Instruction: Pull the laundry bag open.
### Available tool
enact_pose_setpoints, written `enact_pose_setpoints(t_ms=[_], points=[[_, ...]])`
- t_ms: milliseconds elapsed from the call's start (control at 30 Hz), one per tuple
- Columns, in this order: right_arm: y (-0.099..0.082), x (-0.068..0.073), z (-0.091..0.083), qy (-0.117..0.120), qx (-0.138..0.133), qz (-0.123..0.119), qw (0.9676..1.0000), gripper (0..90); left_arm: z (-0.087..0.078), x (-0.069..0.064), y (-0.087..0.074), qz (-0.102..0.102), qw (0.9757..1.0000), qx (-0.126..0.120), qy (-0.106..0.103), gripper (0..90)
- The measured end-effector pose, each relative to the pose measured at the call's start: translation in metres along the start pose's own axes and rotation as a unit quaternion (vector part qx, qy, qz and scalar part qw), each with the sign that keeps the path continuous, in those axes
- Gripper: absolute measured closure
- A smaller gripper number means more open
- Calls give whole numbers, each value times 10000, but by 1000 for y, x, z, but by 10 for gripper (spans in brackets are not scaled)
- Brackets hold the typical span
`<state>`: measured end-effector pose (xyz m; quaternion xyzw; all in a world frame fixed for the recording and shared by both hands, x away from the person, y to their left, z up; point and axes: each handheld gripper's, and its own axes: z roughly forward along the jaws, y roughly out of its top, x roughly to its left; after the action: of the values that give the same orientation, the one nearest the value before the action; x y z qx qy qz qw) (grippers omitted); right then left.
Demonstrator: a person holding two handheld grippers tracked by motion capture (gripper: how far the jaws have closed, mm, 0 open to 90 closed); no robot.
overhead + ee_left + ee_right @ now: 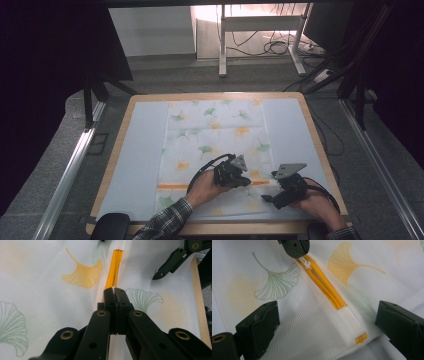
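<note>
A white mesh bag (pixel 215 145) printed with green and orange ginkgo leaves lies flat on the table. An orange zipper (pixel 175 185) runs across its near part. My left gripper (pixel 245 181) is shut at the zipper (pixel 113 272), pinching the white zipper pull (pixel 308 265) between its tips (pixel 293 247). In the left gripper view its jaws (pixel 115 291) are pressed together. My right gripper (pixel 272 199) is open and low over the bag's right end. Its two jaws straddle the white tab (pixel 350 320) at the zipper's end (pixel 327 315) without gripping it.
A pale blue mat (pixel 140 150) covers the wooden table, whose edge (pixel 116 150) frames it. The right table edge (pixel 197 297) is close to the right gripper. Dark stands and cables (pixel 280 47) occupy the floor beyond the far side.
</note>
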<state>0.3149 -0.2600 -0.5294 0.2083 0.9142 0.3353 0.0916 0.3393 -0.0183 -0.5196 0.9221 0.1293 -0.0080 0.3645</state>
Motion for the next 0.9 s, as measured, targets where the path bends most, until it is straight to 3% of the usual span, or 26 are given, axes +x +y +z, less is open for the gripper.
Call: enact_pose_setpoints(t_ms=[267,900], points=[[0,0,0,-9,-5,4,10000,52,-9,0,-9,-95,9999,70,54,900],[0,0,0,-17,-30,11,10000,52,-31,1,-37,-369,9992,-70,169,900]])
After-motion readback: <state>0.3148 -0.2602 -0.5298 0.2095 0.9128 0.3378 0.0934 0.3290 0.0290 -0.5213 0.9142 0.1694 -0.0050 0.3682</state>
